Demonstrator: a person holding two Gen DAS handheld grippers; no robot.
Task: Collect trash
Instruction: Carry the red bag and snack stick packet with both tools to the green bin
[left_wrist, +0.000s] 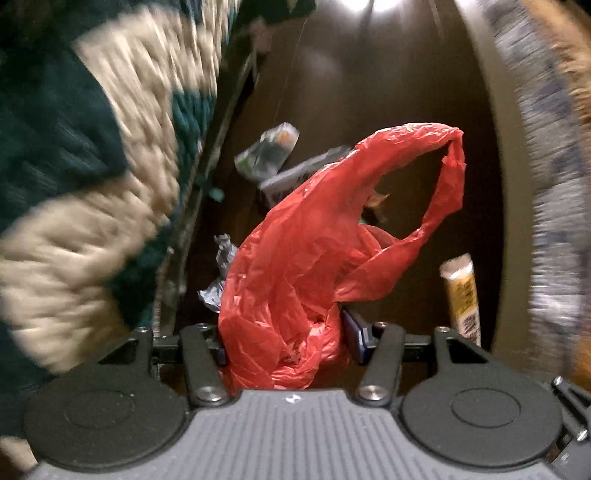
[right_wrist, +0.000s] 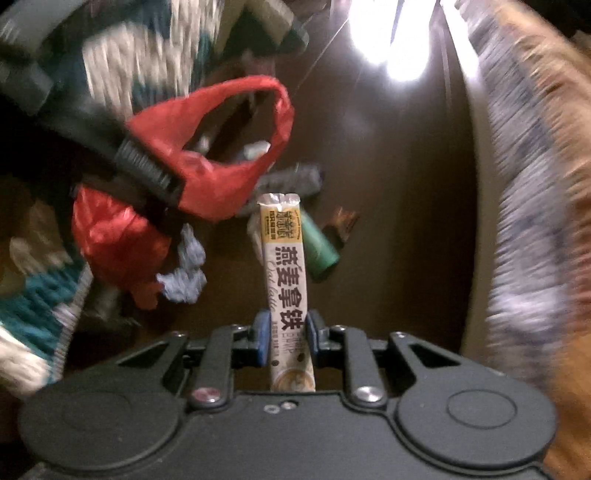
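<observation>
My left gripper (left_wrist: 288, 343) points down at the dark floor, shut on a bunched red plastic bag (left_wrist: 314, 236). The bag's handle loop hangs open toward the right. In the right wrist view the red bag (right_wrist: 221, 155) hangs at the upper left, pinched by a black finger (right_wrist: 147, 170) of the left gripper. My right gripper (right_wrist: 286, 332) is shut on a long white and yellow drink sachet (right_wrist: 286, 266), its blue pads pressing both sides. The sachet (left_wrist: 461, 295) also shows in the left wrist view, to the right of the bag.
Loose trash lies on the dark floor (left_wrist: 369, 92): a clear wrapper (left_wrist: 267, 151), a flat white packet (left_wrist: 295, 177), crumpled grey foil (right_wrist: 184, 273), a green tube (right_wrist: 319, 243) and a brown scrap (right_wrist: 341, 221). A teal and cream knit (left_wrist: 92, 166) borders the left, blurred patterned fabric (left_wrist: 546, 184) the right.
</observation>
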